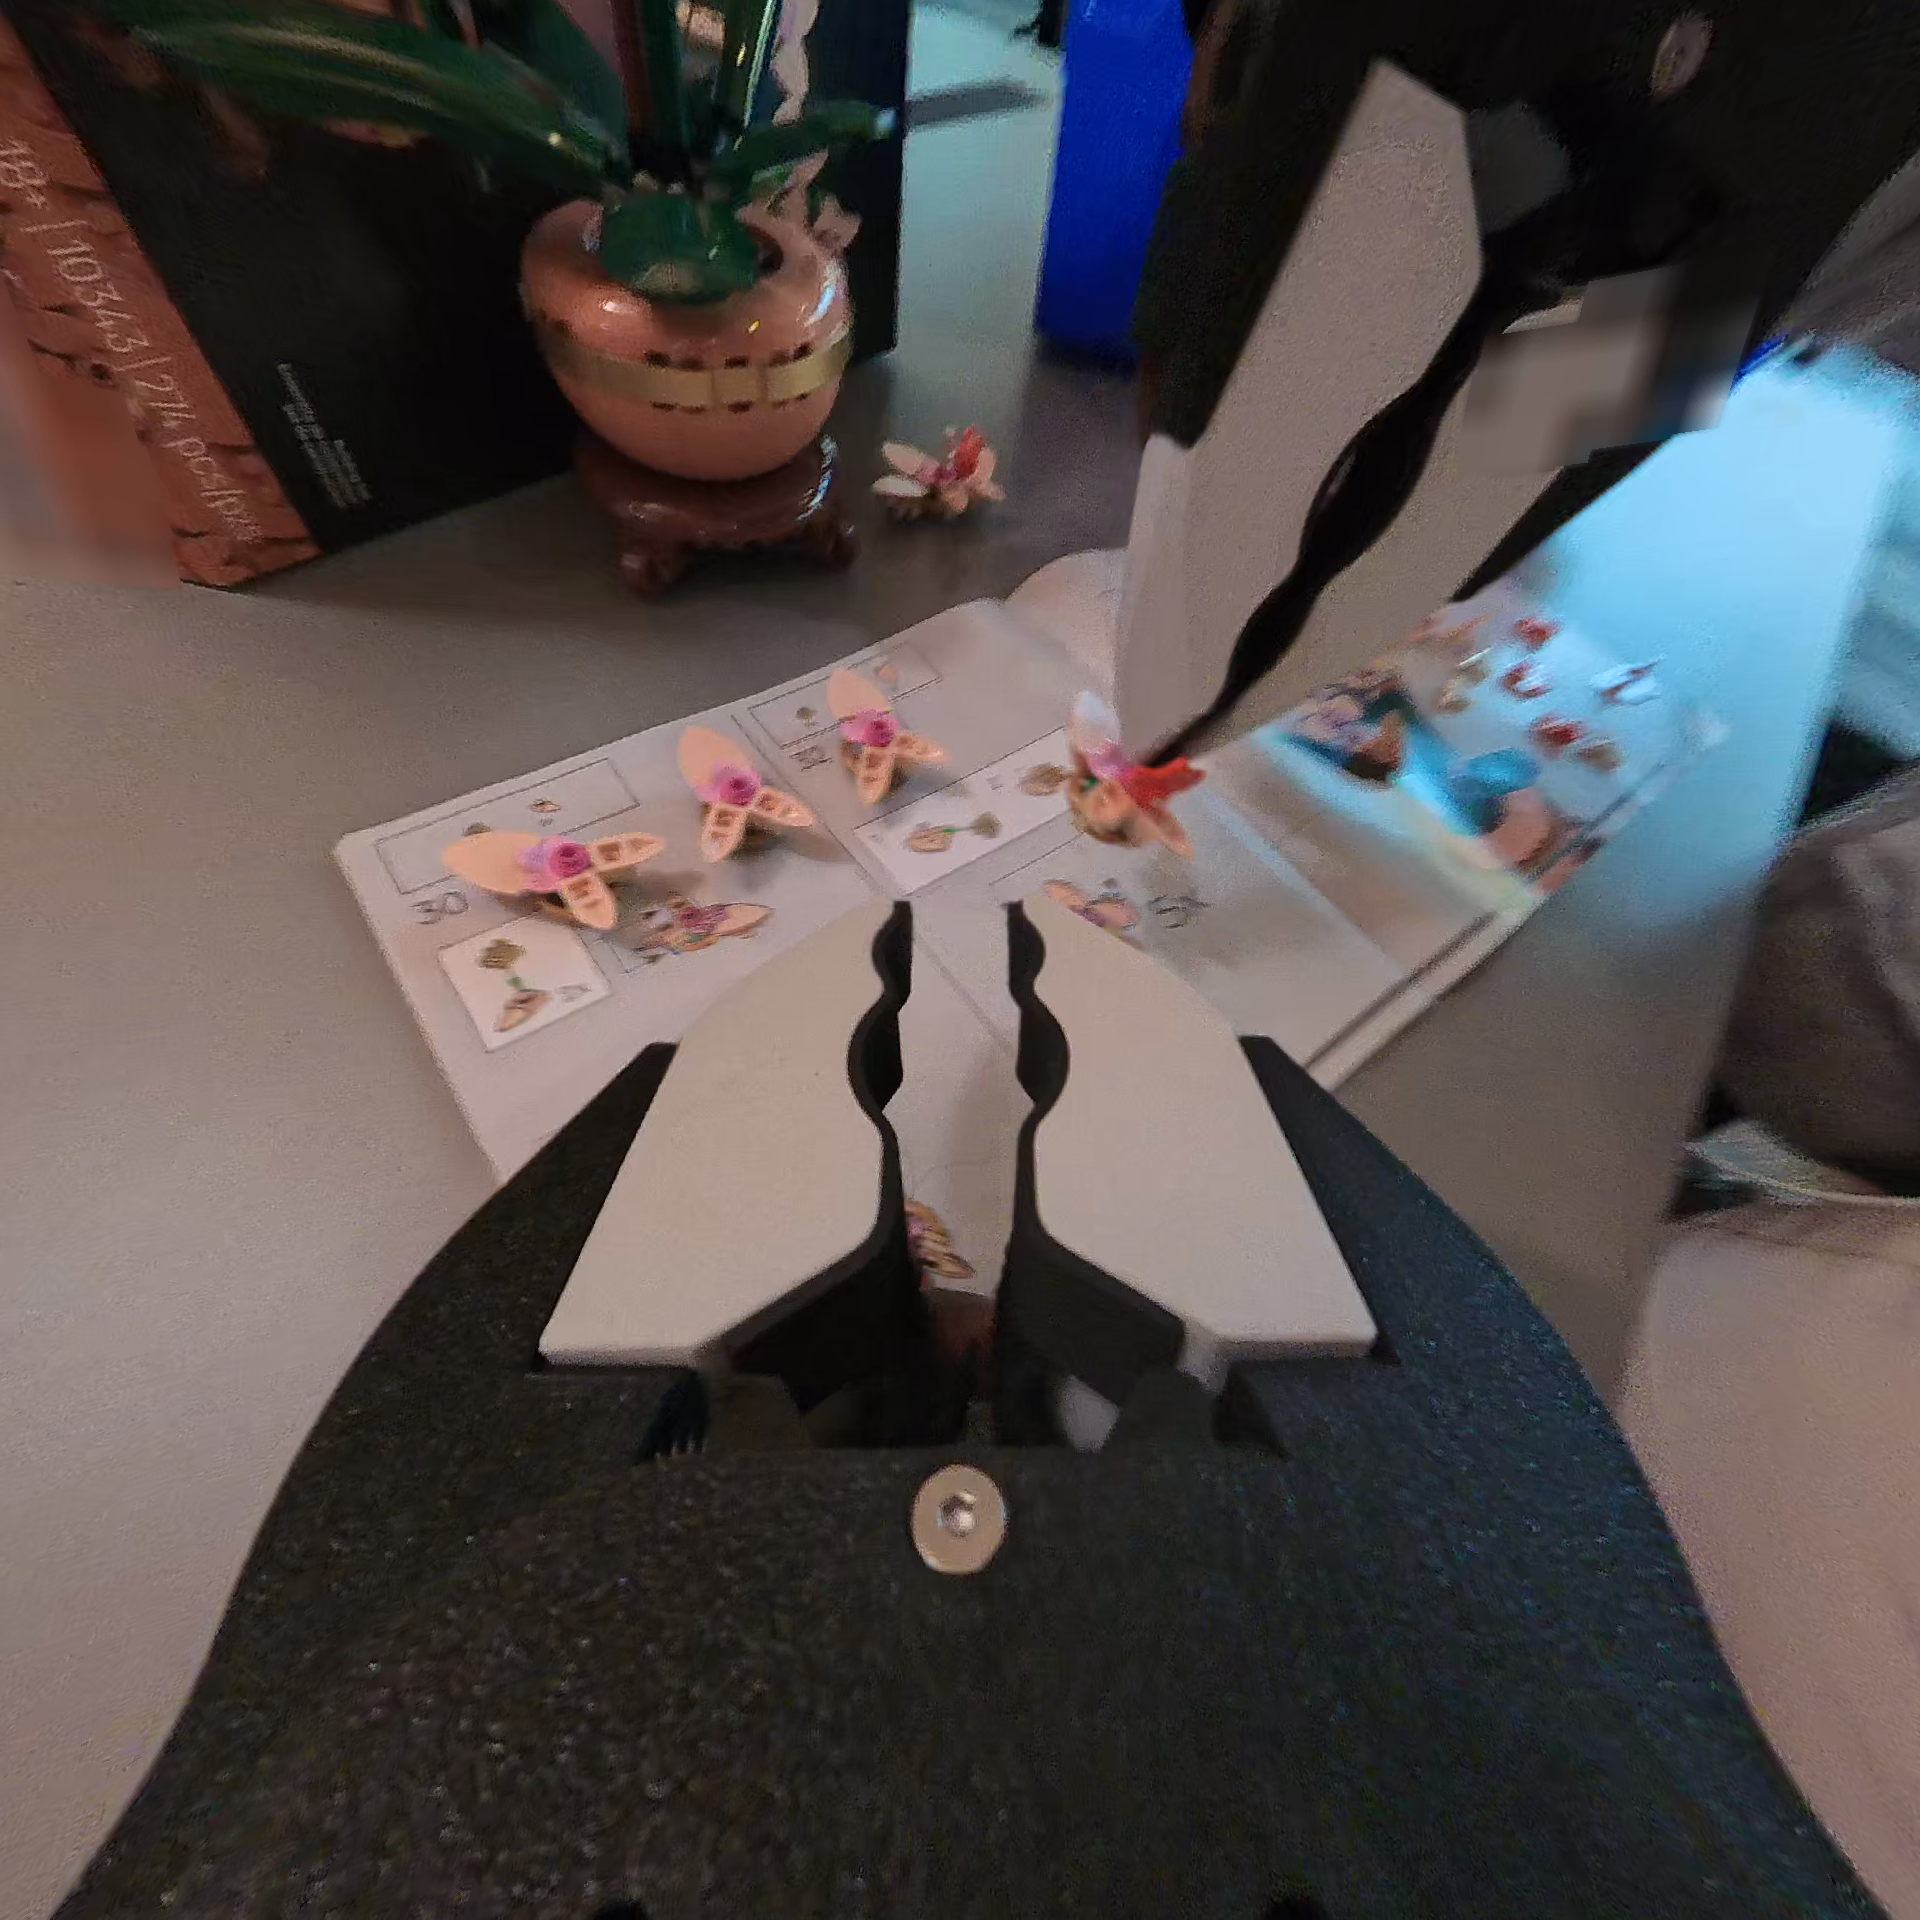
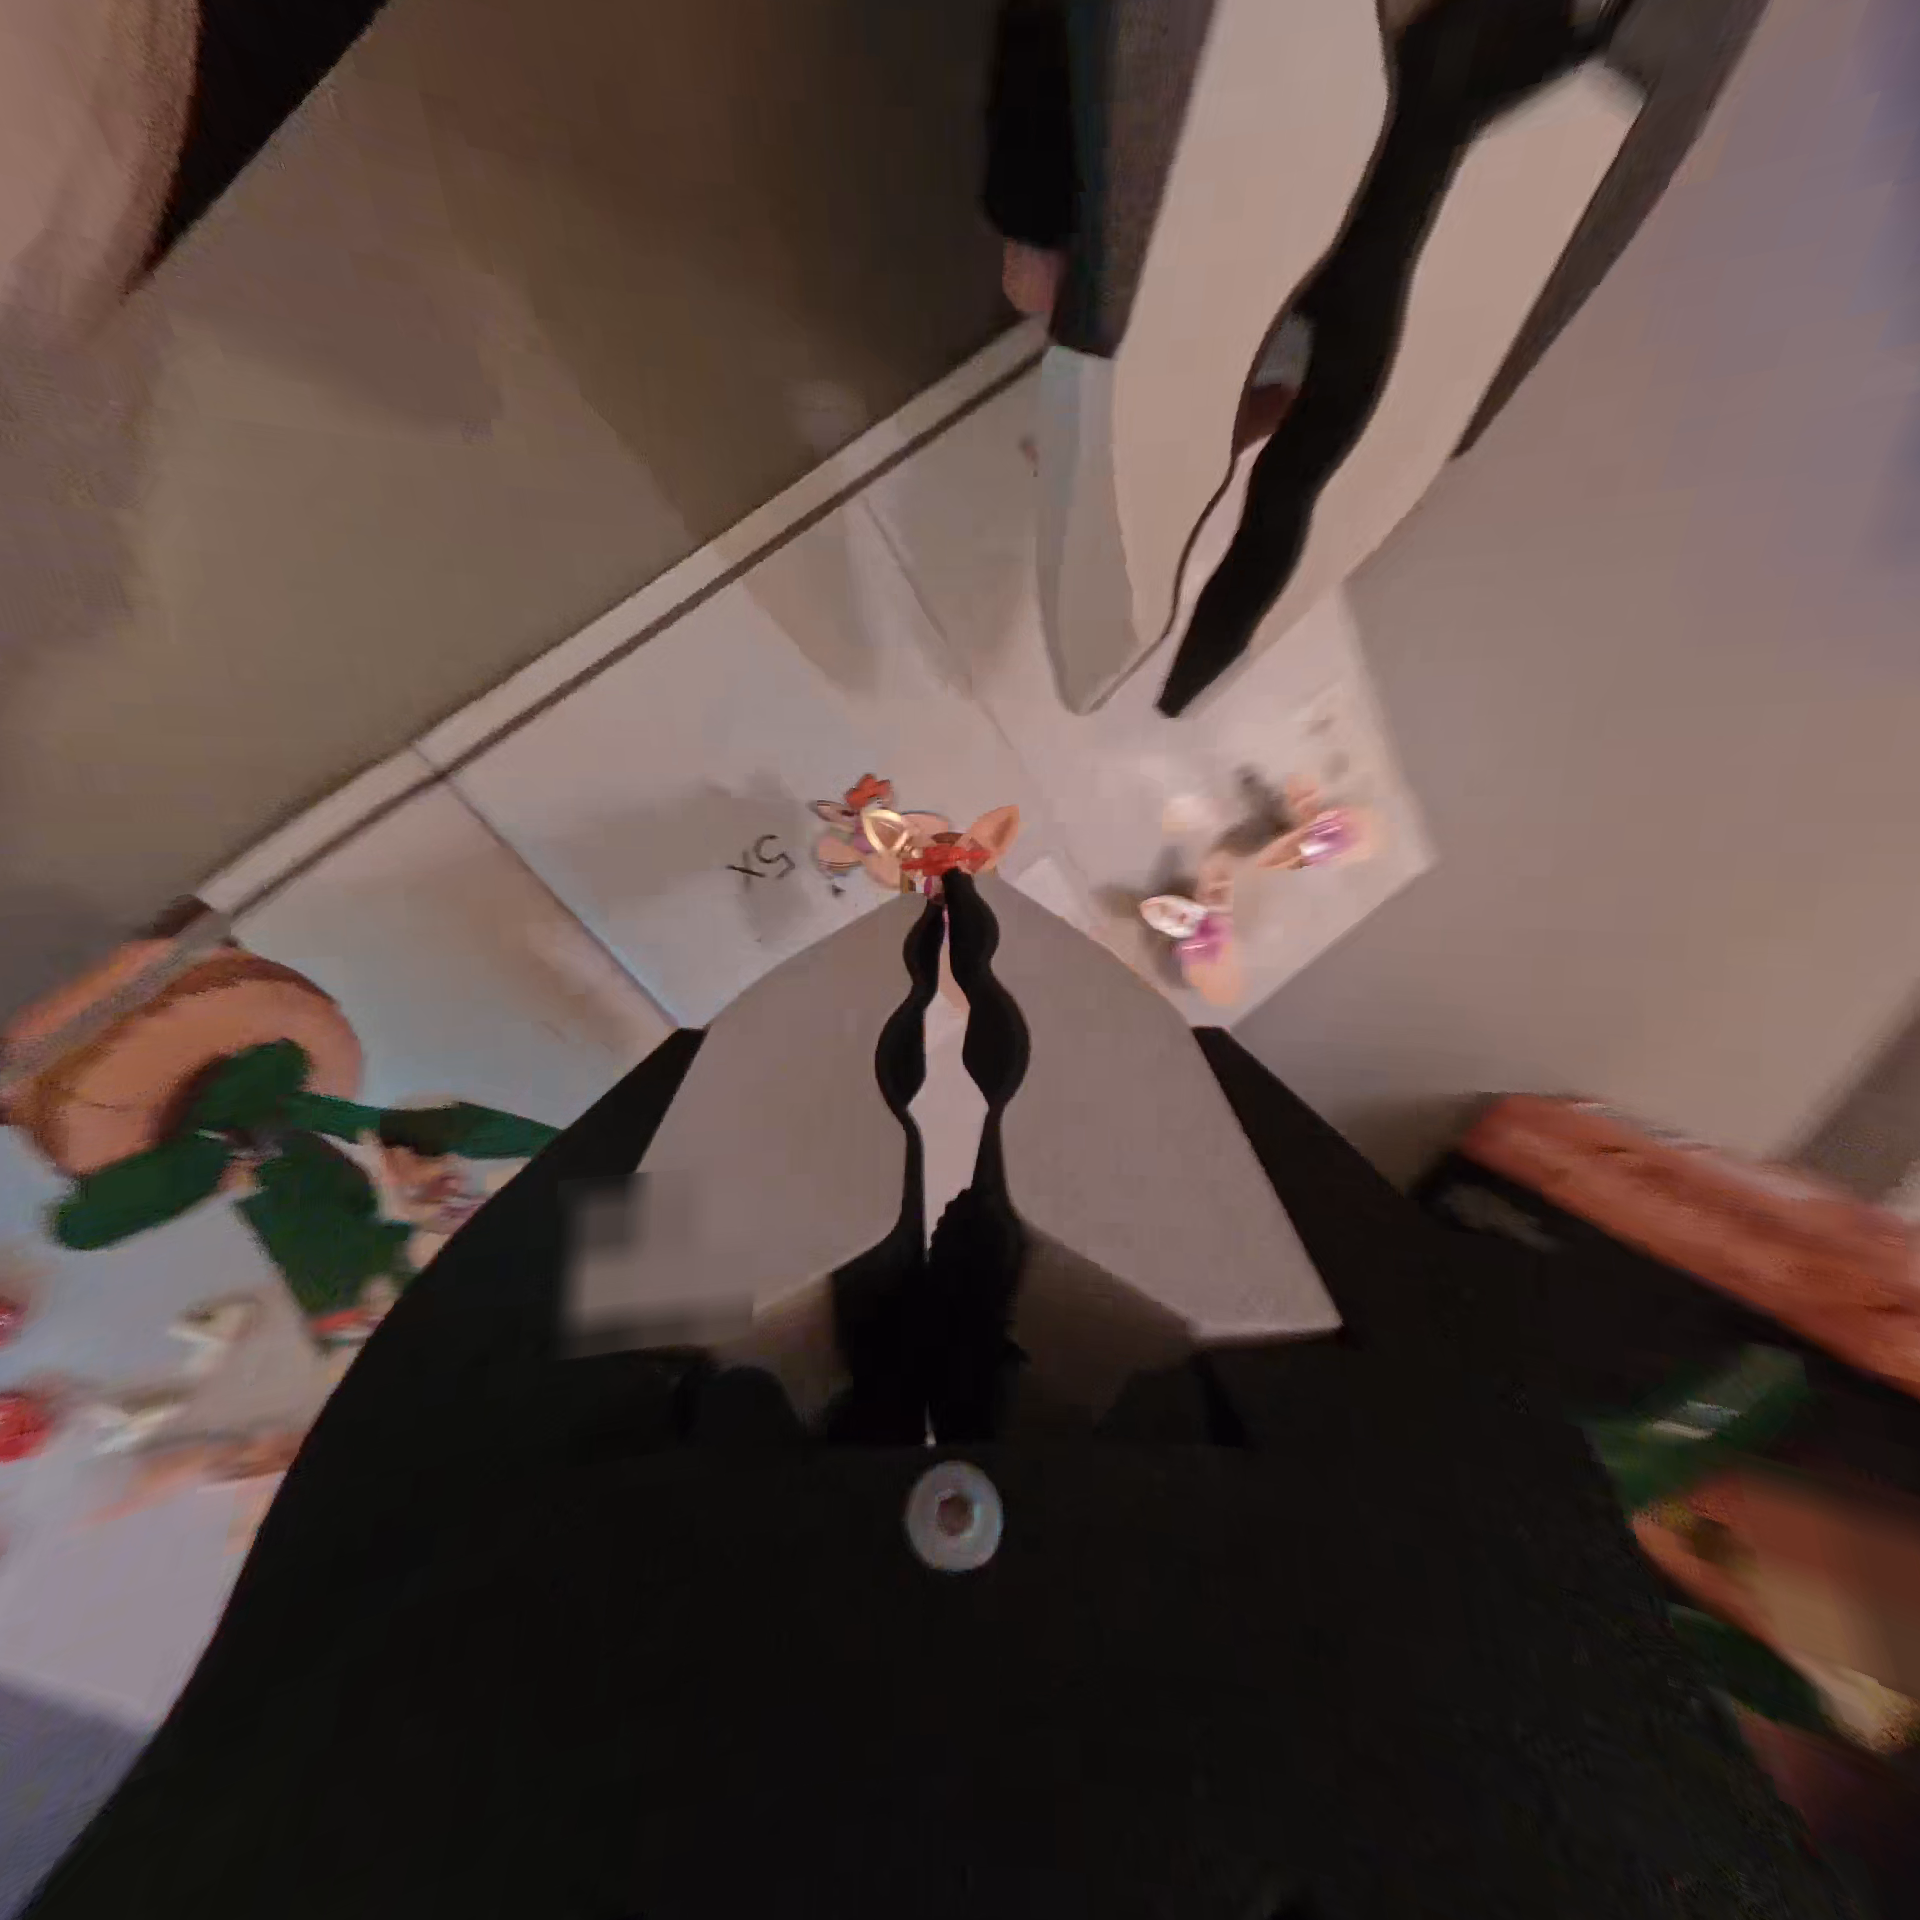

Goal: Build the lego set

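My right gripper (image 2: 943, 896) is shut on a small peach lego flower with a red piece (image 2: 935, 854) and holds it just above the open instruction booklet (image 2: 644, 831). In the left wrist view, the right gripper (image 1: 1162, 750) comes down from the upper right with that flower (image 1: 1122, 784) at its tips. My left gripper (image 1: 961, 916) is open and empty, low over the booklet (image 1: 935, 862). Three peach flowers with pink centres (image 1: 551, 868) (image 1: 738, 795) (image 1: 878, 732) lie on the page to its front left. Two of them (image 2: 1309, 840) (image 2: 1195, 935) show blurred in the right wrist view, beside the left gripper (image 2: 1132, 681).
A built lego plant in a pink pot (image 1: 691, 353) stands at the back, also in the right wrist view (image 2: 177, 1039). Another finished flower with a red piece (image 1: 940, 478) lies beside the pot. The set's box (image 1: 208, 312) stands at the back left. A blue container (image 1: 1112, 177) is behind. There is about 5 centimeters between the tips of the two grippers.
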Available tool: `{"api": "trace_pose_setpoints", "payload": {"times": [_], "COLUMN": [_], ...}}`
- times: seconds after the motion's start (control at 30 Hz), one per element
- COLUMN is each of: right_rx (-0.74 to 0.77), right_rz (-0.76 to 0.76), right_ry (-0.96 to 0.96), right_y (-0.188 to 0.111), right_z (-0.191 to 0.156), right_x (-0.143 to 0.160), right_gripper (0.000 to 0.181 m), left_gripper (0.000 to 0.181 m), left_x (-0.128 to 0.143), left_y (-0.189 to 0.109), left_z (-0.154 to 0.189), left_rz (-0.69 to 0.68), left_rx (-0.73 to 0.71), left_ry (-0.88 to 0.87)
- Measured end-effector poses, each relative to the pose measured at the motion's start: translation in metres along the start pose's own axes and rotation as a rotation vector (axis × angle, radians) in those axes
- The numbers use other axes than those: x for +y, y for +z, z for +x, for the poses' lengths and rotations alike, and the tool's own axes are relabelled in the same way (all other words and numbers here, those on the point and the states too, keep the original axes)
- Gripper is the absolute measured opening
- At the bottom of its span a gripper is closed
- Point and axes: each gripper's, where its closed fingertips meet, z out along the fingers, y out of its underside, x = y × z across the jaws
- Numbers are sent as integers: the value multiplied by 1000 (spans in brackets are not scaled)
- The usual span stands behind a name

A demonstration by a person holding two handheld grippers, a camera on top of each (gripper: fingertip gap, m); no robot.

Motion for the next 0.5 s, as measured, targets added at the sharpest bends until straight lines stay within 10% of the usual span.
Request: {"api": "trace_pose_setpoints", "payload": {"times": [0.2,0.5], "right_rx": [453,708], "right_rz": [86,5], "right_ry": [-454,-820], "right_y": [-51,-82], "right_z": [16,5], "right_x": [-33,-67], "right_gripper": [1,1], "left_gripper": [30,20], "left_x": [-35,-66], "left_y": [-26,-58], "left_z": [49,58], "left_rz": [213,348], "left_rx": [387,728], "left_ry": [-126,-224]}}
